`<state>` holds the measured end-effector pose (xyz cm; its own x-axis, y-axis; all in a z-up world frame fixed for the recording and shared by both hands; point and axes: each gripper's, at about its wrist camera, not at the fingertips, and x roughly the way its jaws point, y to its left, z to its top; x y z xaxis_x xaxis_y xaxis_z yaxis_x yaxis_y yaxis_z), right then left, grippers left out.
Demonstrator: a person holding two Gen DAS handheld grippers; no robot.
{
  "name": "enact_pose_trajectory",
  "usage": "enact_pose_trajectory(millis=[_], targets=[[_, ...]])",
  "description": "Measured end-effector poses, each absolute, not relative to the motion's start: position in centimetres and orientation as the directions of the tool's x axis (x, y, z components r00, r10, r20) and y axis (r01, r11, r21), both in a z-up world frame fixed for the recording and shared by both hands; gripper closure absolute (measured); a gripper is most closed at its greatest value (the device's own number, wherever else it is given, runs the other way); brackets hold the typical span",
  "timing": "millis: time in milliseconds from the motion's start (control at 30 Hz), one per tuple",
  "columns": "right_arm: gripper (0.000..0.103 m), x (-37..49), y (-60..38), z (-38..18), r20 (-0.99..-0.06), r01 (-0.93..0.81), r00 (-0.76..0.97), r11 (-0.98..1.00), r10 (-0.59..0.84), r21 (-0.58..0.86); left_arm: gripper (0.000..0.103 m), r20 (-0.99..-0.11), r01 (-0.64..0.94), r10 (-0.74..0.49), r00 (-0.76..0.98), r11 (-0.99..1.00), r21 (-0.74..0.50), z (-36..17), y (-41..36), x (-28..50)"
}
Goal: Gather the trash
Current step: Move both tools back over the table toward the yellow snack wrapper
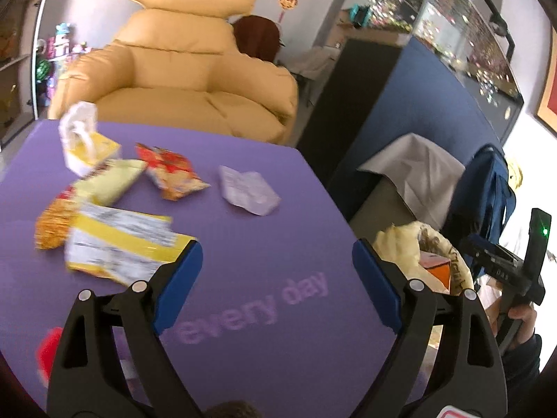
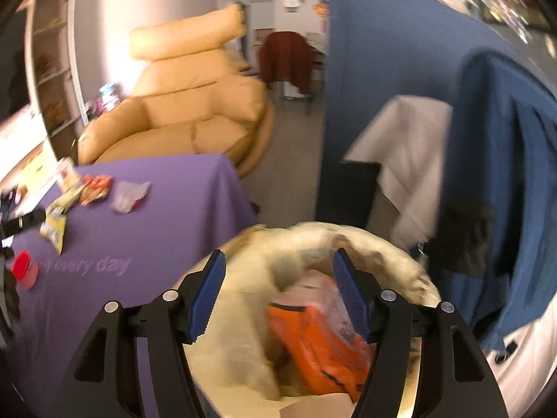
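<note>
A purple table [image 1: 243, 261] holds snack wrappers: a yellow-and-white packet [image 1: 118, 244], a red-orange packet [image 1: 170, 170], a pale crumpled wrapper [image 1: 249, 190], a yellow-green packet [image 1: 108, 181] and a tissue box [image 1: 83, 142]. My left gripper [image 1: 276, 271] is open and empty above the table, just right of the yellow packet. My right gripper [image 2: 278, 292] is open and empty over a cream trash bag [image 2: 250, 331] that holds an orange packet [image 2: 313, 341]. The bag also shows in the left wrist view [image 1: 400, 247].
A tan armchair [image 1: 181, 80] stands beyond the table. A blue partition [image 2: 376, 80] with a grey cloth [image 2: 407, 153] and a blue garment [image 2: 504, 174] stands right of the bag. A red object [image 2: 24, 268] lies at the table's near left.
</note>
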<state>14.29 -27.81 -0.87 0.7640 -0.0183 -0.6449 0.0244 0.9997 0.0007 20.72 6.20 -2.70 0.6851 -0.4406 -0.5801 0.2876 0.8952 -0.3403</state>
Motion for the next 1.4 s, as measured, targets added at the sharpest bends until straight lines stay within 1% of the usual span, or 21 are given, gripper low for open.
enact_pose_trajectory(millis=[67, 167, 333, 467, 533, 633, 767, 867, 1000, 1167, 1267, 1400], targets=[[0.043, 14.9, -25.7, -0.9, -0.643, -0.008, 0.765, 1.0, -0.005, -0.017, 0.02, -0.574, 0.269, -0.421, 0.702, 0.903, -0.334, -2.1, 7.9, 20.5], [0.043, 15.9, -23.1, -1.5, -0.669, -0.075, 0.741, 0.997, 0.054, -0.002, 0.02, -0.575, 0.236, -0.382, 0.723, 0.92, -0.314, -1.5, 10.7, 20.4], [0.043, 17.4, -17.6, -3.4, -0.7, -0.195, 0.7, 0.981, 0.141, 0.003, 0.02, -0.617, 0.181, -0.321, 0.719, 0.943, -0.28, -1.7, 15.3, 20.8], [0.043, 18.1, -14.2, -4.9, -0.721, -0.27, 0.662, 0.962, 0.204, 0.024, 0.02, -0.639, 0.179, -0.292, 0.711, 0.955, -0.238, -2.2, 17.5, 21.7], [0.043, 18.4, -12.8, -5.4, -0.728, -0.288, 0.653, 0.957, 0.209, 0.017, 0.02, -0.651, 0.19, -0.281, 0.705, 0.959, -0.209, -2.6, 18.4, 22.7], [0.043, 18.8, -11.5, -6.2, -0.731, -0.296, 0.651, 0.955, 0.207, 0.008, 0.02, -0.671, 0.23, -0.325, 0.667, 0.946, -0.229, -3.1, 19.5, 24.7], [0.043, 18.8, -11.0, -6.7, -0.728, -0.307, 0.638, 0.95, 0.251, 0.058, 0.02, -0.694, 0.235, -0.328, 0.64, 0.944, -0.23, -4.1, 19.7, 26.7], [0.043, 19.0, -10.8, -7.1, -0.734, -0.314, 0.627, 0.947, 0.262, 0.069, 0.02, -0.726, 0.216, -0.317, 0.61, 0.948, -0.232, -5.0, 19.2, 27.7], [0.043, 19.0, -11.1, -7.6, -0.741, -0.314, 0.614, 0.945, 0.271, 0.085, 0.02, -0.721, 0.26, -0.373, 0.584, 0.928, -0.268, -4.6, 17.6, 27.1], [0.043, 19.2, -11.7, -8.1, -0.747, -0.304, 0.597, 0.944, 0.294, 0.128, 0.02, -0.76, 0.32, -0.366, 0.537, 0.922, -0.217, -5.0, 14.4, 26.8], [0.043, 18.8, -12.2, -8.1, -0.74, -0.3, 0.6, 0.943, 0.303, 0.143, 0.02, -0.775, 0.361, -0.419, 0.473, 0.895, -0.263, -5.3, 13.0, 26.7], [0.043, 18.4, -12.8, -8.5, -0.741, -0.299, 0.595, 0.942, 0.311, 0.155, 0.02, -0.772, 0.406, -0.475, 0.423, 0.861, -0.308, -5.0, 12.0, 25.9]])
